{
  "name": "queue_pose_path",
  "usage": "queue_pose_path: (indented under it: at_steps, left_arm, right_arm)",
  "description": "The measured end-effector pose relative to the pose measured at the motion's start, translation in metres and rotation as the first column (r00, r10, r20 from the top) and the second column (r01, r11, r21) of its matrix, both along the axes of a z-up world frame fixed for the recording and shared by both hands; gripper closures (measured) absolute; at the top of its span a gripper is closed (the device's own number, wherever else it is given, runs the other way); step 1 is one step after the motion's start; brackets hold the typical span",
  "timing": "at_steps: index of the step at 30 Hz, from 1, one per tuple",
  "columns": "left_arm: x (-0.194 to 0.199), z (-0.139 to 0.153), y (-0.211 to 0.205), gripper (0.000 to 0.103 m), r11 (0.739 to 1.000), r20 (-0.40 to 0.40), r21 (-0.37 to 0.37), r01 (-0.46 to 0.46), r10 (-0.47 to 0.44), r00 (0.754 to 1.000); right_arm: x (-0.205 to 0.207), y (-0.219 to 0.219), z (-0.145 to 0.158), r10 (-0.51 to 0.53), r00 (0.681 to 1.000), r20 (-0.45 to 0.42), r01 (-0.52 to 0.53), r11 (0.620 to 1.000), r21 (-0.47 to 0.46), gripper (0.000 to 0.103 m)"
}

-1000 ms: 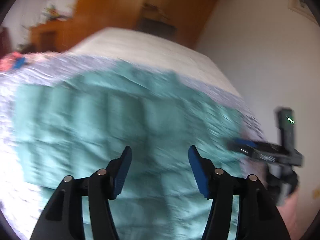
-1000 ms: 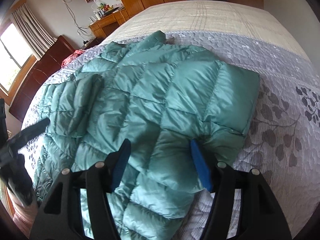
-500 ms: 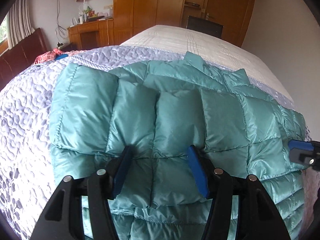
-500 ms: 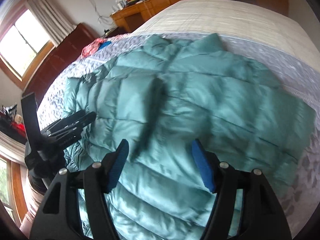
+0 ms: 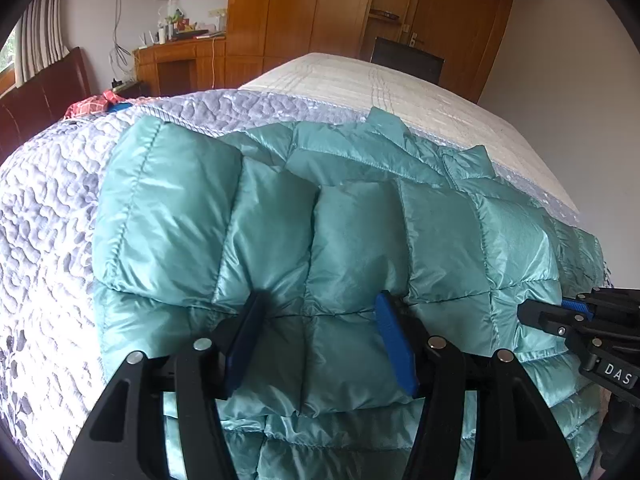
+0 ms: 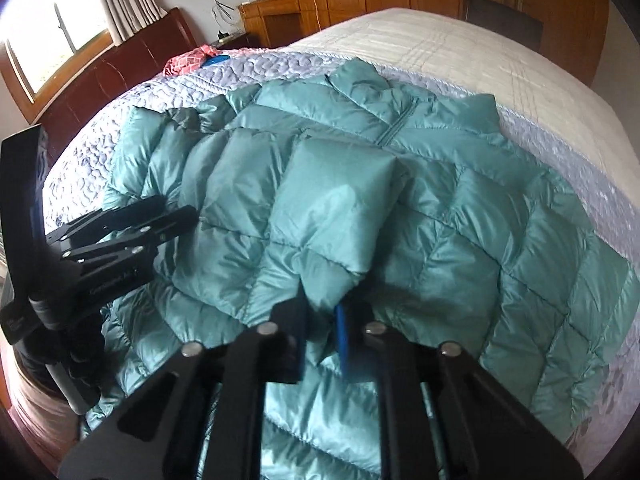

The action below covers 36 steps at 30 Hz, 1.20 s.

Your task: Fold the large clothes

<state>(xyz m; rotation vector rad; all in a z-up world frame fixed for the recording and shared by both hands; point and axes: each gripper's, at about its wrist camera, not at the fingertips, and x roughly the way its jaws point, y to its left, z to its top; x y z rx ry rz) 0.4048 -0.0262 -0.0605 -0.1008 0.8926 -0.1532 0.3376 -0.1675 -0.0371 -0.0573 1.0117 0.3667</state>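
Left wrist view puts your left gripper (image 5: 320,334) low over the teal quilted down jacket (image 5: 360,240), its two blue-padded fingers (image 5: 394,340) spread wide, with a puffy panel of the folded-over sleeve bulging between them; the pads touch the fabric but do not squeeze it. The jacket lies spread on the lavender quilted bedspread (image 5: 52,208), collar toward the cream striped blanket (image 5: 360,84) at the far end. In the right wrist view your right gripper (image 6: 320,344) has its fingers drawn nearly together around a ridge of jacket fabric at the near end of that folded sleeve; the fingertips are blurred, so it looks pinched rather than certainly clamped. Your left gripper shows there at the jacket's left edge.
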Motion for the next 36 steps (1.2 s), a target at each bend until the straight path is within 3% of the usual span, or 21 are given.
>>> queue_pose_path:
  at_steps: [11, 20, 28, 34, 36]
  left_arm:
    - [-0.016, 0.031, 0.009, 0.045, 0.999, 0.067, -0.048, 0.009, -0.005, 0.998]
    - [-0.017, 0.044, 0.0, 0.045, 1.0, 0.095, 0.015, 0.012, -0.014, 0.995]
    - [-0.007, 0.05, -0.023, 0.045, 0.997, 0.111, 0.065, 0.042, -0.049, 0.993]
    - [0.008, 0.037, -0.043, 0.045, 0.994, 0.087, 0.09, 0.057, -0.065, 0.994]
    - [0.014, 0.028, -0.046, 0.046, 0.993, 0.066, 0.103, 0.054, -0.06, 0.996]
  right_arm:
    - [-0.012, -0.012, 0.015, -0.037, 0.997, 0.065, 0.038, 0.999, -0.024, 0.099]
    - [-0.029, -0.052, 0.036, -0.117, 0.985, 0.124, 0.12, 0.993, -0.019, 0.099]
    - [-0.04, -0.114, 0.052, -0.236, 0.961, 0.141, 0.231, 0.971, 0.054, 0.099]
    - [-0.042, -0.143, 0.044, -0.301, 0.943, 0.144, 0.301, 0.953, 0.022, 0.099]
    - [-0.035, -0.149, 0.031, -0.31, 0.944, 0.108, 0.311, 0.95, 0.012, 0.099]
